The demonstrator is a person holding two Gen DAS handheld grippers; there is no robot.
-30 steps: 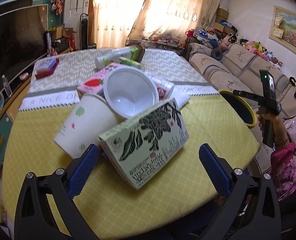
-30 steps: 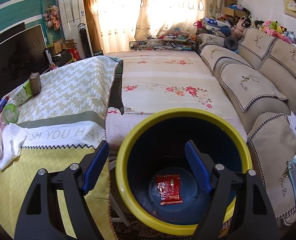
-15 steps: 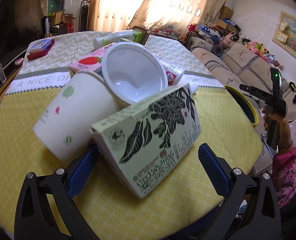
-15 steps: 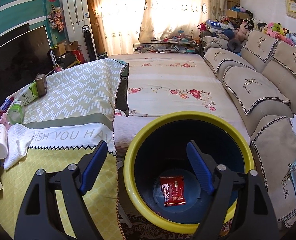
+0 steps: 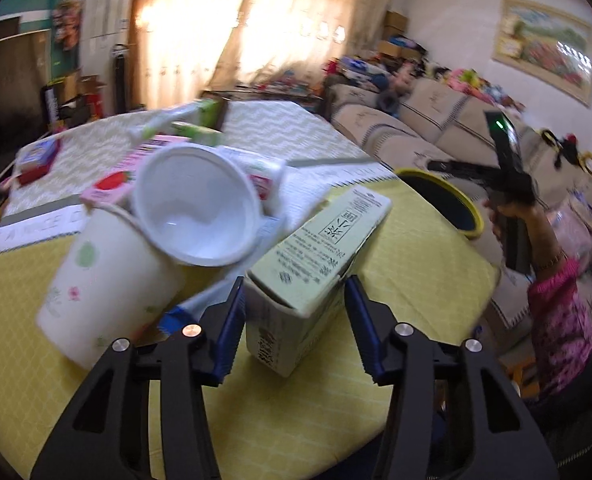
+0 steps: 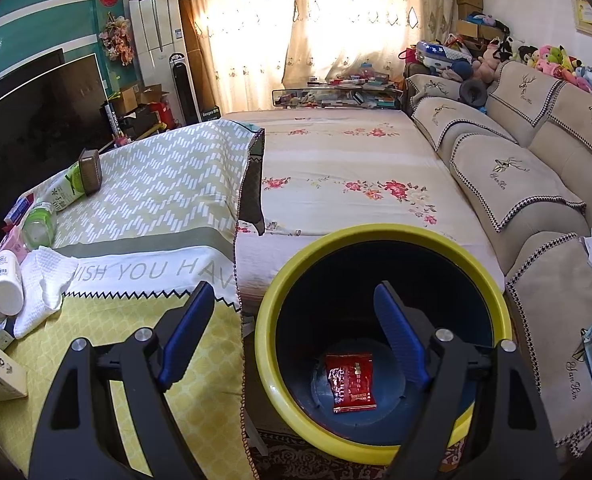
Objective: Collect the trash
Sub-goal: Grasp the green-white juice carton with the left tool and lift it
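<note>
A pale green tea box (image 5: pixel 320 256) lies end-on on the yellow tablecloth (image 5: pixel 296 412), in front of a heap of trash. My left gripper (image 5: pixel 294 292) is closing, and its blue pads meet the box's two long sides at the near end. Behind it lean a white paper cup (image 5: pixel 108 284), a white plastic bowl (image 5: pixel 196 208) and a pink carton (image 5: pixel 116 184). My right gripper (image 6: pixel 292 292) hangs open and empty over the yellow-rimmed blue bin (image 6: pixel 376 230). A red packet (image 6: pixel 352 382) lies on the bin's bottom.
The bin (image 5: pixel 472 216) stands just off the table's right edge, beside a beige sofa (image 6: pixel 516 168). A white bottle (image 6: pixel 6 280), a white cloth (image 6: pixel 44 280) and a green bottle (image 6: pixel 40 220) lie further back on the table. A person's hand and pink sleeve (image 5: pixel 556 312) are at the right.
My left gripper moved in and down and its jaws narrowed around the tea box, which turned from broad face up to end-on between the pads. The right gripper stayed over the bin.
</note>
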